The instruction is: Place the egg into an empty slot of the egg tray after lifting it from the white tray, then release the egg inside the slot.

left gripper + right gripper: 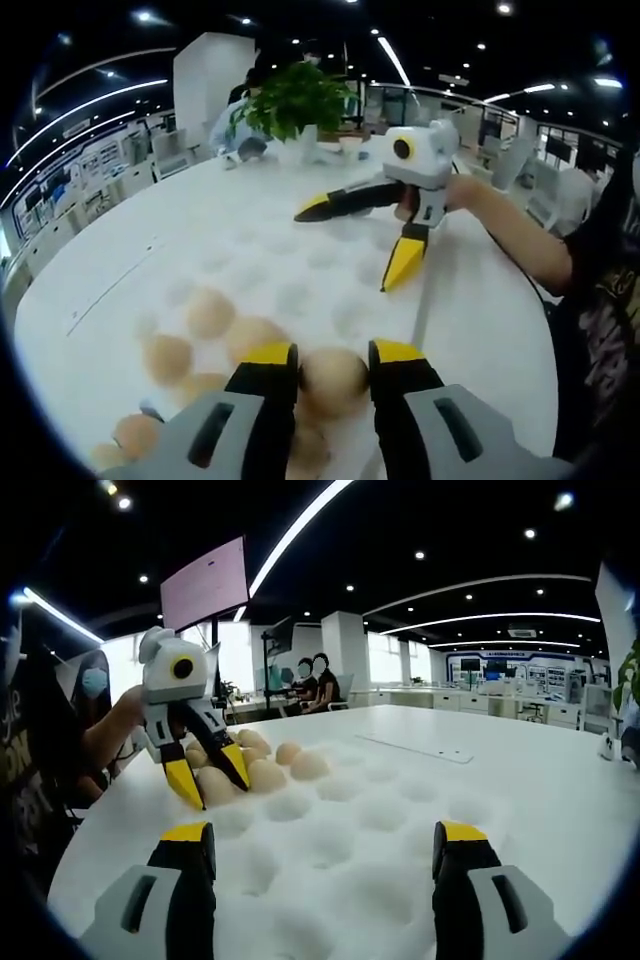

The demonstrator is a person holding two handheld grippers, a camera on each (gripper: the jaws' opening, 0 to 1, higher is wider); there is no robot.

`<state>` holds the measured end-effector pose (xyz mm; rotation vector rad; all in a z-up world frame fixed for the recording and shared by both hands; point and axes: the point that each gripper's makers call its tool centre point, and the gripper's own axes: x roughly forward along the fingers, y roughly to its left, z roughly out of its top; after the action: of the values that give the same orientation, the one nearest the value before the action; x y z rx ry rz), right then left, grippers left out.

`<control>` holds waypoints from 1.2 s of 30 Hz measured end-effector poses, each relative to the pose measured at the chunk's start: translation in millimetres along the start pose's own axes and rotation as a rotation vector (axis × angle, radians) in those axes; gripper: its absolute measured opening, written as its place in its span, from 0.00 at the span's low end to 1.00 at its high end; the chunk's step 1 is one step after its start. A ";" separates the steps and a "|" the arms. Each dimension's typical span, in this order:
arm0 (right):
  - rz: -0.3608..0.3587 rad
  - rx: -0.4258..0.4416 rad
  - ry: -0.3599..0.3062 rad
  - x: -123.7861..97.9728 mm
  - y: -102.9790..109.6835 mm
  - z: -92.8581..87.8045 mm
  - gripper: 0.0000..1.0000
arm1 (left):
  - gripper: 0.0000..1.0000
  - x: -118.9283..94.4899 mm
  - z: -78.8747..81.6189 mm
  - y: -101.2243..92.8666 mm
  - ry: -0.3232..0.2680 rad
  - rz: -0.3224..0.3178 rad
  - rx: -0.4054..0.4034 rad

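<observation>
The egg [333, 378] is pale tan, the egg tray [380, 820] plain white on a white surface [500, 755]. Both grippers (left gripper [333, 372], right gripper [325, 865]) wear yellow-tipped black jaws on grey bodies.

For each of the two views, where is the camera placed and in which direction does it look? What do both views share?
Left gripper view: rides on the left hand-held gripper, looking along its jaws at an egg between them and across the white tray; the person's forearm shows.
Right gripper view: rides on the open right hand-held gripper, looking over empty slots; the person's hand shows.
Shared: the tray, the eggs, and each sees the other gripper.
</observation>
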<state>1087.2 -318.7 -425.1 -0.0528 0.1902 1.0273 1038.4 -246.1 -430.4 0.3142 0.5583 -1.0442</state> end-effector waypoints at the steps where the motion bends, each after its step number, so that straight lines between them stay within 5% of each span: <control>1: 0.000 0.000 0.001 0.1 -0.1 0.0 0.93 | 0.28 -0.2 0.0 0.1 0.001 0.001 0.001; 36: -0.001 0.000 -0.001 1.5 0.0 1.9 0.94 | 0.28 -25.6 14.8 17.4 -0.034 0.048 -0.019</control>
<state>1088.2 -317.2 -423.4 -0.0523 0.1888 1.0259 1048.1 -226.6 -403.9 0.2914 0.5275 -0.9953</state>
